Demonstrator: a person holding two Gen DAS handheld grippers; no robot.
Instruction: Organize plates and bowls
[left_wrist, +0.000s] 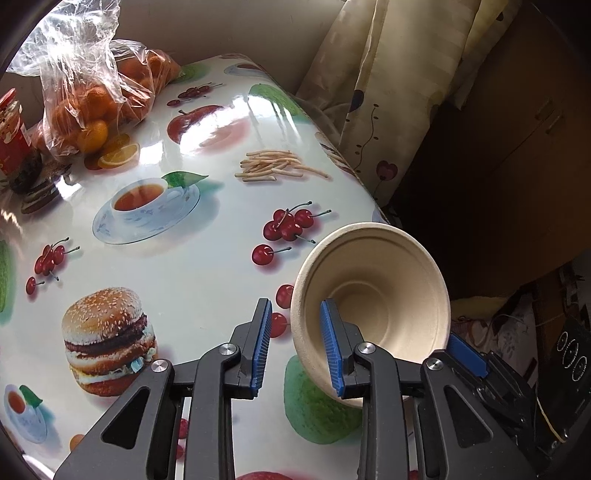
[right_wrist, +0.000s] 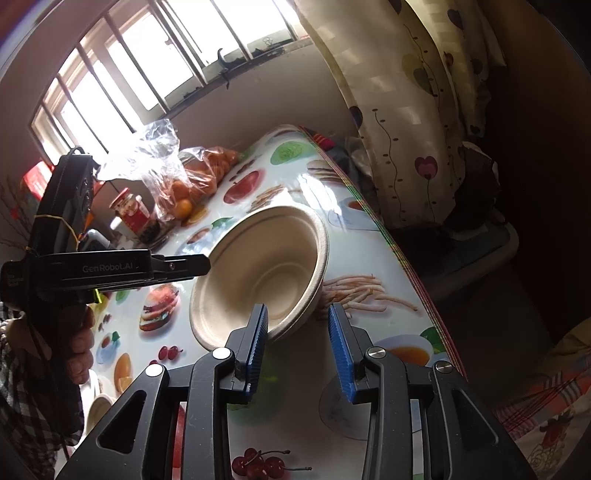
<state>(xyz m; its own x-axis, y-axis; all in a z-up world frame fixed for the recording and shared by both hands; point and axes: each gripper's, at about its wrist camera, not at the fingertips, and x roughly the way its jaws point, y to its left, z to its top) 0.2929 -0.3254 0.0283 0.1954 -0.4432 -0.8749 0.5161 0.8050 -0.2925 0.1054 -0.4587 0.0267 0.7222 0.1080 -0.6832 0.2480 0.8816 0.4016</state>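
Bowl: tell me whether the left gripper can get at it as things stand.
Likely yes. The left gripper has its fingers astride the rim of the bowl, one inside and one outside, with nothing else between them. The right gripper is at another part of the rim and does not seem to block it.

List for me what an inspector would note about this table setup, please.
Surface: table under a glossy food-print cloth.
Job's things: paper bowl, tilted; second bowl at the near edge.
Clutter: bag of oranges; red jar.
Grippers: left gripper and right gripper each straddle the tilted bowl's rim, with a gap showing beside one pad.
Cables: thin yellow cord round the left gripper's body.
Surroundings: barred window; patterned curtain.
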